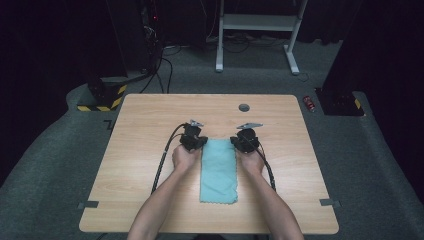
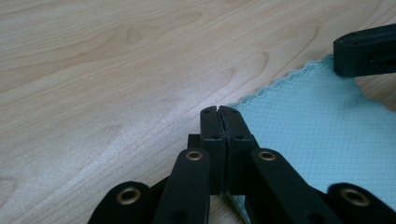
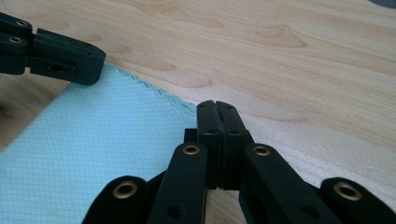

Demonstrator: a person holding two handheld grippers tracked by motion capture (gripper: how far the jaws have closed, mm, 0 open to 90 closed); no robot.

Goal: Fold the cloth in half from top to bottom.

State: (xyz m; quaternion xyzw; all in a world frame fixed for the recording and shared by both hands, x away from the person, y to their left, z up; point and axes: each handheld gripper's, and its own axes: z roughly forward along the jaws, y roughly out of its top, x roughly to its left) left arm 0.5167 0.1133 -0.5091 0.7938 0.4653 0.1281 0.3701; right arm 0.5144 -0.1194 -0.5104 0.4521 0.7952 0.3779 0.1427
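Since the cloth (image 1: 218, 170) is thin, soft and light, it will likely drape and fold at once when lifted; its corners look the best hold. Both grippers sit at its far corners: left gripper (image 2: 218, 111) has jaws closed, apparently pinching the far-left corner; right gripper (image 3: 215, 105) has jaws closed at the far-right corner. Pale teal, fine grid weave, scalloped edge, folded into a long strip. It lies flat on the table (image 1: 150, 125), mid-width, nearer the person's edge.

my left gripper (image 1: 199, 141): black, brass rivets | right gripper (image 1: 236, 141): black, grey plate at 12 o'clock | black cables | forearms unsleeved
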